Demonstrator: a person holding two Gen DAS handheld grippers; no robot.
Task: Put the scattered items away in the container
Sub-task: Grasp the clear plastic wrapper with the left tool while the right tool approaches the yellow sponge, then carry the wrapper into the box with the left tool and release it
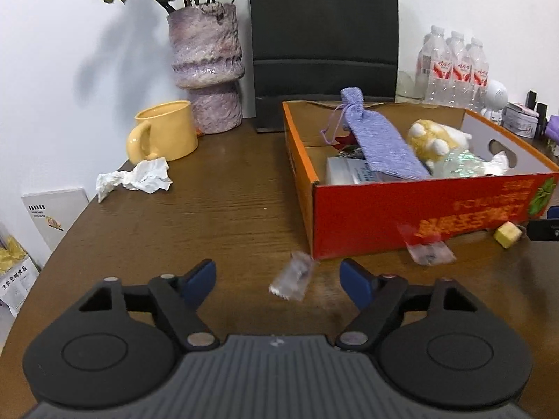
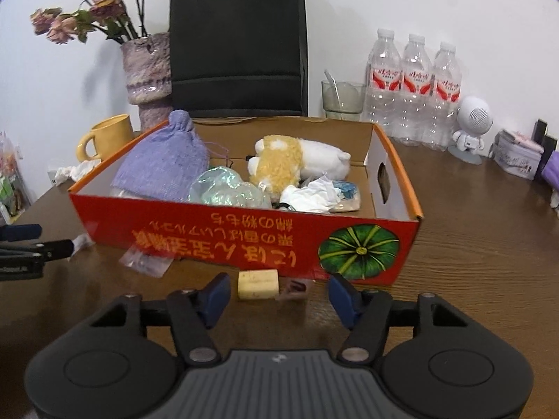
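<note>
A red cardboard box (image 1: 419, 216) (image 2: 195, 241) on the brown table holds a purple pouch (image 1: 377, 139), a plush toy (image 2: 297, 164), crumpled paper and other items. My left gripper (image 1: 277, 281) is open around a small clear wrapper (image 1: 292, 276) lying on the table before the box's corner. My right gripper (image 2: 279, 295) is open just in front of a yellow block (image 2: 258, 284) and a small brown wrapper (image 2: 295, 288) by the box's front wall. A clear plastic bag (image 1: 428, 248) (image 2: 146, 260) lies against the box front. A crumpled white paper (image 1: 136, 178) lies at the far left.
A yellow mug (image 1: 167, 136), a purple vase with dried flowers (image 1: 209, 66) and a black bag (image 2: 239, 45) stand behind the box. Three water bottles (image 2: 414, 87), a glass (image 2: 340, 99), a white speaker figure (image 2: 471, 125) and a small tin (image 2: 517, 157) are at the right.
</note>
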